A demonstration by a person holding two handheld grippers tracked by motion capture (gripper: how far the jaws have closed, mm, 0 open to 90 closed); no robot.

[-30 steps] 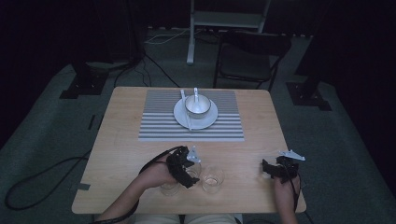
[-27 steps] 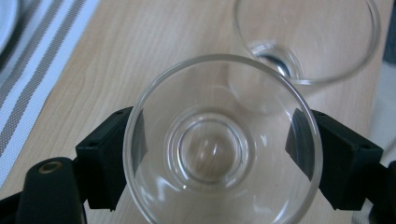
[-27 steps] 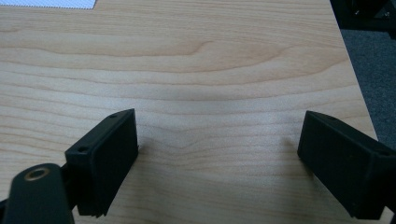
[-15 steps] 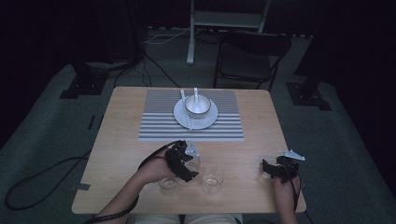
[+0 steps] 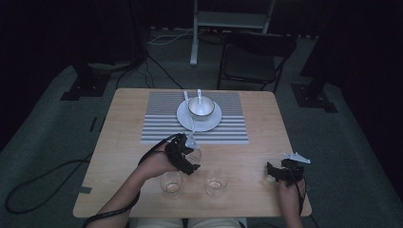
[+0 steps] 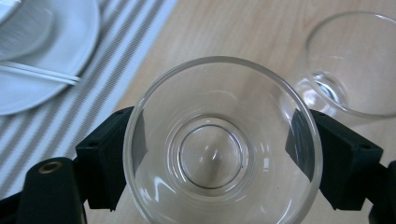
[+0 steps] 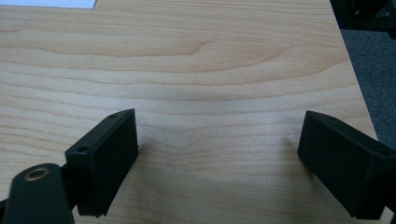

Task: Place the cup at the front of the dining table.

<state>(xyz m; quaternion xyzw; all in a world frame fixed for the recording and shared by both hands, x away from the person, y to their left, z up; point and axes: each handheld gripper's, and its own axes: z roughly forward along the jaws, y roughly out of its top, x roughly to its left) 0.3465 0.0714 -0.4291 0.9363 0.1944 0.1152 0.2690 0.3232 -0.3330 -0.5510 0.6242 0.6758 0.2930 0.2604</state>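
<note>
A dark room with a folding chair [image 5: 254,54] beyond the far edge surrounds my wooden table [image 5: 119,142]; from the high view I see a striped placemat [image 5: 228,130] carrying a white plate [image 5: 183,116] and bowl [image 5: 201,107], and two empty glasses [image 5: 171,183] standing near the front edge. My left gripper [image 5: 186,153] holds a third glass [image 5: 194,155] just beside the placemat, while my right gripper [image 5: 280,172] rests well apart. The left gripper view adds what the high view cannot: the jaws are clamped on the glass's [image 6: 222,140] sides, with another glass [image 6: 352,60] close by (a careless swing could clink them). The smooth wall might slip if I tilt. In the right gripper view, the jaws stand spread over bare wood.
</note>
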